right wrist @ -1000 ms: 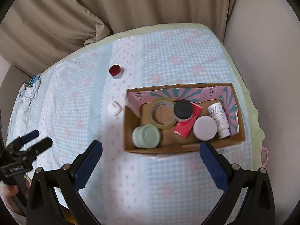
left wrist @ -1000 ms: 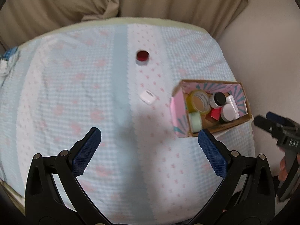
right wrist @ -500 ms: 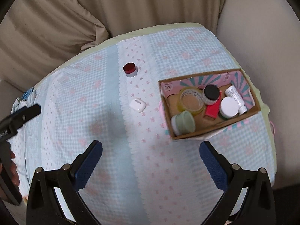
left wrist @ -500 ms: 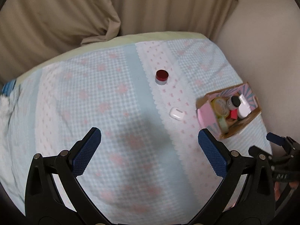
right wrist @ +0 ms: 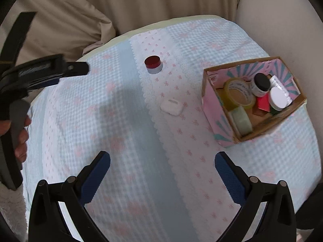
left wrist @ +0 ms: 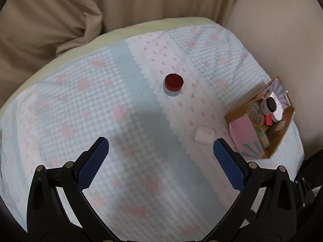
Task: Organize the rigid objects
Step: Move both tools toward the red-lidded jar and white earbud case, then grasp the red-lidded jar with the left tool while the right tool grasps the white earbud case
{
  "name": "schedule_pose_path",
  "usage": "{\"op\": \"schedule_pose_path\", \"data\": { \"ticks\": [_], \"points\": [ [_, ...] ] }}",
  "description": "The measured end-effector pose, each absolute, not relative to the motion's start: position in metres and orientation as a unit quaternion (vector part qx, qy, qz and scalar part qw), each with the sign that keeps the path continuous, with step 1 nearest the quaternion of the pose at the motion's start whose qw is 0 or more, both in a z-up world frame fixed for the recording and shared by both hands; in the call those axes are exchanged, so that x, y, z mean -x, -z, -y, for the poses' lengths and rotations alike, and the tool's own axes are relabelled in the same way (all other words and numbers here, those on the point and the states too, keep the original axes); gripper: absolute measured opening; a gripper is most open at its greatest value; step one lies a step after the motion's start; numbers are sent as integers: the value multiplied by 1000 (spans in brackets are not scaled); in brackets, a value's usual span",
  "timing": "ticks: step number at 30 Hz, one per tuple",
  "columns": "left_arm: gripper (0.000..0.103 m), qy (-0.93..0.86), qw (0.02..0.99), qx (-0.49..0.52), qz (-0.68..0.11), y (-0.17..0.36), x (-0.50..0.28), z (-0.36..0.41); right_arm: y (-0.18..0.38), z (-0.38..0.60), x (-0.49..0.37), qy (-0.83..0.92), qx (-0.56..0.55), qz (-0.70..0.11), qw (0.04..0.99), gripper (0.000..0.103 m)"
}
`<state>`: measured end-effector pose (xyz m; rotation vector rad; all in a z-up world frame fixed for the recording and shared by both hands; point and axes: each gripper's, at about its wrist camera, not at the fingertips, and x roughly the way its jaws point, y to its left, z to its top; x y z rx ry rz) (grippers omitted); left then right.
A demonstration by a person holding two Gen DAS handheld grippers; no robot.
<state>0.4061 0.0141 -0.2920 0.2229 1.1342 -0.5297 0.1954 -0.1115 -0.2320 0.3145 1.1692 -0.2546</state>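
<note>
Both grippers, left (left wrist: pixel 160 151) & right (right wrist: pixel 162 165), wide open w/ nothing held, red-lidded jar (left wrist: pixel 173 82) & white case (left wrist: pixel 204 136) lie unobstructed beside box (right wrist: pixel 210 104)

My right tool (right wrist: pixel 162 166) hangs with its blue pads spread wide above the checked blue-and-pink cloth (right wrist: pixel 129 133), nothing between them. Ahead lie a white earbud case (right wrist: pixel 171 106) and, farther off, a red-lidded jar (right wrist: pixel 153 64); to the right stands the cardboard box (right wrist: pixel 210 102) with tape rolls and jars inside. My left tool (right wrist: pixel 78 68) reaches in from the left edge, my hand (right wrist: pixel 20 133) on its grip.
</note>
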Motion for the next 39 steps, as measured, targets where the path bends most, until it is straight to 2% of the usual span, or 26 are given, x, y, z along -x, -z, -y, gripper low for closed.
{"op": "schedule_pose_path", "data": {
  "ticks": [7,9,12,15,21,22,23,24,25,30,32,36,39],
  "points": [
    [102,294,787,-147,-522,366,-465,38,296,115,-240,193,-183,-510,818,103],
    [100,313,779,-160,-519,387,-480,55,317,119,-252,220,-184,-503,815,96],
    [99,334,771,-178,-512,412,-499,77,348,129,-268,253,-192,-498,807,95],
    [95,341,770,-189,-505,430,-516,94,372,135,-281,272,-197,-493,803,95],
    [94,351,767,-195,-501,458,-534,113,396,134,-304,292,-194,-491,797,95],
    [94,354,766,-197,-500,461,-536,115,399,134,-307,293,-193,-491,797,93],
    [93,357,765,-197,-499,463,-536,116,400,134,-310,294,-192,-492,797,85],
    [90,359,764,-197,-499,465,-536,118,403,135,-313,295,-192,-495,794,79],
    [82,361,761,-199,-500,467,-537,120,406,137,-315,296,-194,-500,790,77],
    [68,362,752,-207,-511,478,-542,126,413,146,-319,310,-204,-506,779,73],
    [67,362,754,-203,-510,479,-544,127,413,149,-322,314,-196,-509,777,67],
    [51,365,754,-187,-513,477,-549,130,415,153,-324,314,-190,-508,779,57],
    [51,363,755,-195,-509,477,-547,132,415,155,-323,310,-185,-511,780,57]
  ]
}}
